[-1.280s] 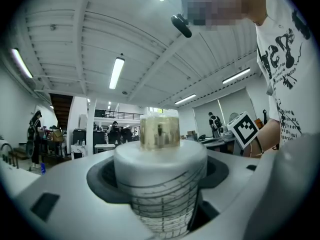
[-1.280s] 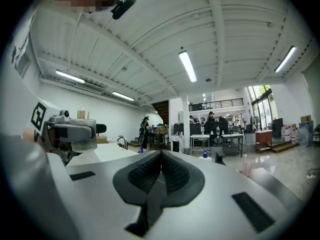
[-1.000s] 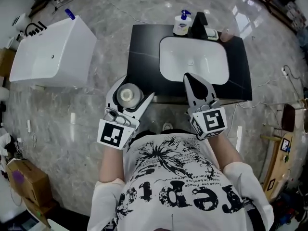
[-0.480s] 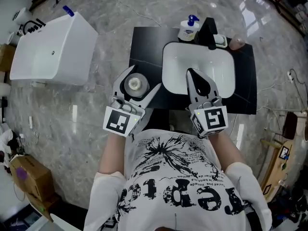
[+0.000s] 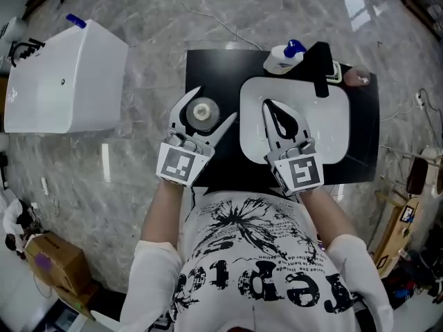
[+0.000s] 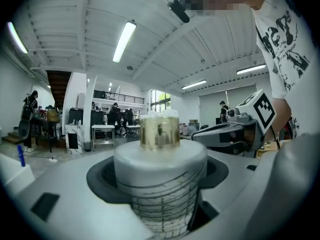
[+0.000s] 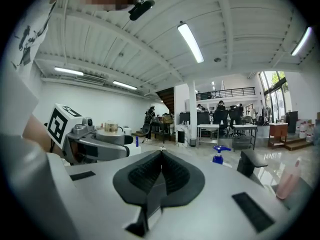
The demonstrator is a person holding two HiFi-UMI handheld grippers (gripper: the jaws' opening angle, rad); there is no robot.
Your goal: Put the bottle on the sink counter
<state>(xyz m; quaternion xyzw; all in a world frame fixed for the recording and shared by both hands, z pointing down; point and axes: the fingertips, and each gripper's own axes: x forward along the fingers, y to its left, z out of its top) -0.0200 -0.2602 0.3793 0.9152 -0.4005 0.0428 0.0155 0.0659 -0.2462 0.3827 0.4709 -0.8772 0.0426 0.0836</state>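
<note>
My left gripper (image 5: 205, 111) is shut on a white bottle (image 5: 203, 111) with a gold collar, held upright over the left part of the black sink counter (image 5: 214, 68). In the left gripper view the bottle (image 6: 160, 176) fills the space between the jaws, its gold collar (image 6: 159, 132) on top. My right gripper (image 5: 278, 118) is shut with nothing in it, over the white basin (image 5: 332, 130). In the right gripper view its jaws (image 7: 161, 156) meet, and the left gripper with the bottle (image 7: 110, 128) shows at the left.
A blue-topped pump dispenser (image 5: 285, 57), a black tap (image 5: 320, 75) and a small pink thing (image 5: 359, 78) stand at the counter's far edge. A white box-shaped basin (image 5: 62, 78) sits on the marble floor to the left. A cardboard box (image 5: 48, 261) lies at lower left.
Both grippers have moved forward over the counter. The bottle has gone from the counter's near left corner to over its left part. The right gripper has stayed shut.
</note>
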